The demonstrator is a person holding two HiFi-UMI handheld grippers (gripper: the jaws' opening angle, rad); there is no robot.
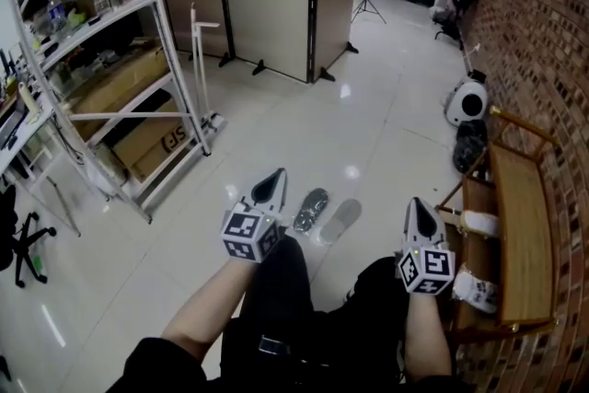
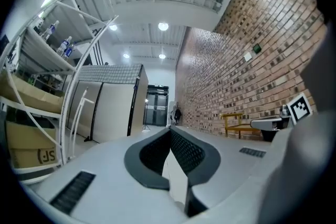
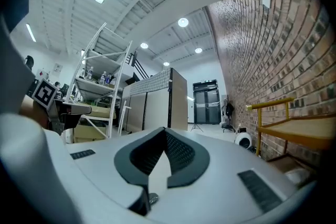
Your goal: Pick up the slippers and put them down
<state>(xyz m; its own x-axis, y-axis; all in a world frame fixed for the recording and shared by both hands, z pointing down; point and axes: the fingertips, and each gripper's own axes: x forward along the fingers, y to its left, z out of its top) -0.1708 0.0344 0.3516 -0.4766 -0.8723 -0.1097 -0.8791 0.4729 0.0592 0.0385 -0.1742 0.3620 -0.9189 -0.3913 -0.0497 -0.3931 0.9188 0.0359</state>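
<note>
Both slippers are just sitting on the glossy white floor (image 1: 276,129). The dark patterned slipper (image 1: 311,210) and the plain grey slipper (image 1: 341,220) lie right next to each other, toes pointing the same way. The person is holding both claws out roughly level in front of them, and the slippers sit between the two. The left claw (image 1: 274,181) is closed, tips pressed together with nothing in it, and from above it looks just beside the patterned slipper. The right claw (image 1: 420,207) is closed and empty too, further off from the grey one. Over on the right, a wooden counter (image 1: 520,216) stands against the brick wall (image 1: 543,32), with a white shoe (image 1: 479,223) on its lower level. A white shelf rack (image 1: 175,74) with cardboard boxes is on the left.
</note>
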